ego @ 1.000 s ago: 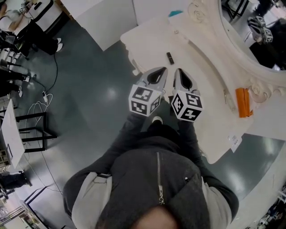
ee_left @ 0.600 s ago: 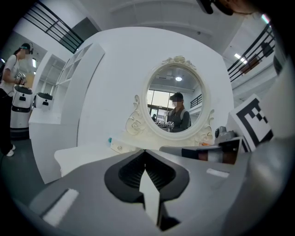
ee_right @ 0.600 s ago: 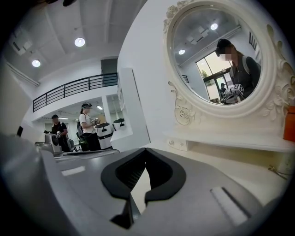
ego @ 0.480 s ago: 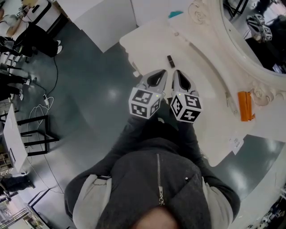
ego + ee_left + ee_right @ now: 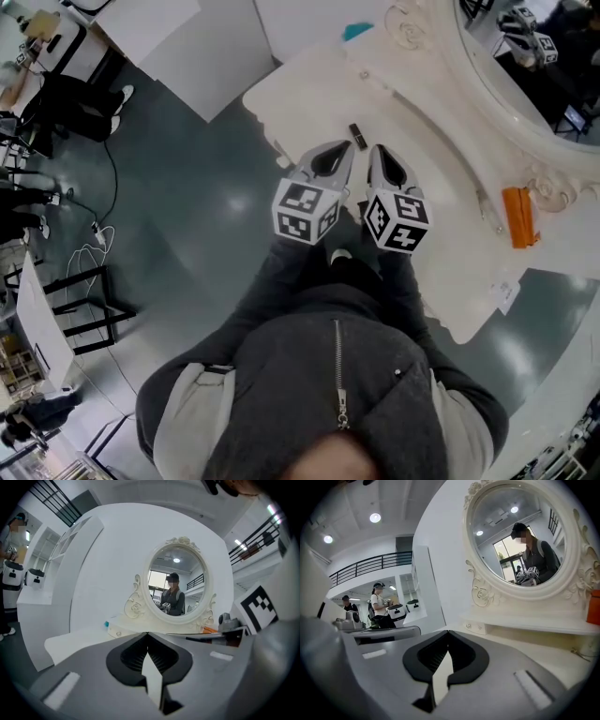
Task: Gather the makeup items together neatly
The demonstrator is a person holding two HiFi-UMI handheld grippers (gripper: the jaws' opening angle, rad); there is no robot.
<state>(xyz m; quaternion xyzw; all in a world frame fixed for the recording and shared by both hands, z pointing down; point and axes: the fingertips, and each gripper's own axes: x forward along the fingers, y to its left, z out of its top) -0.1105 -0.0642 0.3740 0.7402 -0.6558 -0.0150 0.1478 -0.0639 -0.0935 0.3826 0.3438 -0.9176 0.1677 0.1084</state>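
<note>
A small dark lipstick tube (image 5: 356, 137) lies on the white vanity table (image 5: 300, 84), just beyond my two gripper tips. Farther right, an orange makeup item (image 5: 517, 216) rests by the mirror's base, with a thin pale stick (image 5: 481, 203) next to it; the orange item (image 5: 209, 629) also shows in the left gripper view and, as an orange edge (image 5: 594, 606), in the right gripper view. A teal item (image 5: 357, 31) sits at the table's far end. My left gripper (image 5: 330, 159) and right gripper (image 5: 384, 165) hover side by side at the table's near edge, both shut and holding nothing.
An ornate white oval mirror (image 5: 177, 585) stands at the table's back with a small drawer base (image 5: 477, 627). A white label (image 5: 506, 291) lies near the right corner. Grey floor, cables and black stands (image 5: 89, 281) lie to the left. People stand in the background (image 5: 380, 605).
Both grippers have edged a little forward over the table, so the dark lipstick tube now lies closer to their tips. Both stay shut.
</note>
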